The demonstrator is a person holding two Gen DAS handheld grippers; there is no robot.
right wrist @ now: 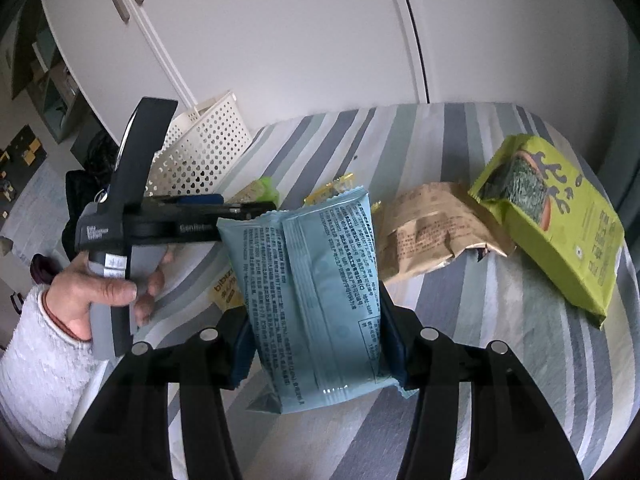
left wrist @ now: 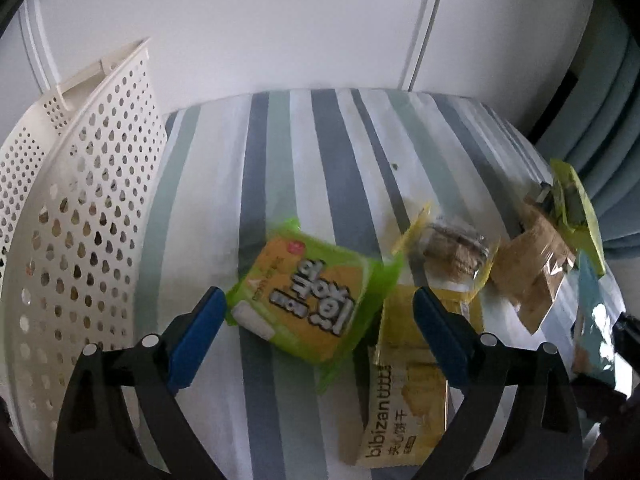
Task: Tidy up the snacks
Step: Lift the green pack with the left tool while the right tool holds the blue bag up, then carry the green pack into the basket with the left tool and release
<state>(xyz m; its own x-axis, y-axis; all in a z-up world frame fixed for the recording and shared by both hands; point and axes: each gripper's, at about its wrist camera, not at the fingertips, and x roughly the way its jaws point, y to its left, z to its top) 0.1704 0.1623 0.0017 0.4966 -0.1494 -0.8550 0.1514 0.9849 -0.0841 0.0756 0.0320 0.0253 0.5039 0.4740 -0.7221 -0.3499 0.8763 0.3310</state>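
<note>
My view: grey, white and pale-green striped cloth (left wrist: 280, 168), cream perforated basket (left wrist: 92, 200), light-blue packet (right wrist: 316, 304), lime-green seaweed pack (right wrist: 560, 232), blue-padded black left gripper (left wrist: 320, 304).

- The yellow biscuit packet (left wrist: 404, 404) reads "bibizan", with Chinese characters beside it.
- The green-and-yellow packet (left wrist: 308, 292) carries large Korean lettering.
- The left gripper's body (right wrist: 192, 227) reads "GenRobot", partly hidden.
- The blue packet (right wrist: 316, 300) bears dense Chinese print too small to read.
- The green seaweed packet (right wrist: 560, 216) shows dark brush-style characters.
</note>
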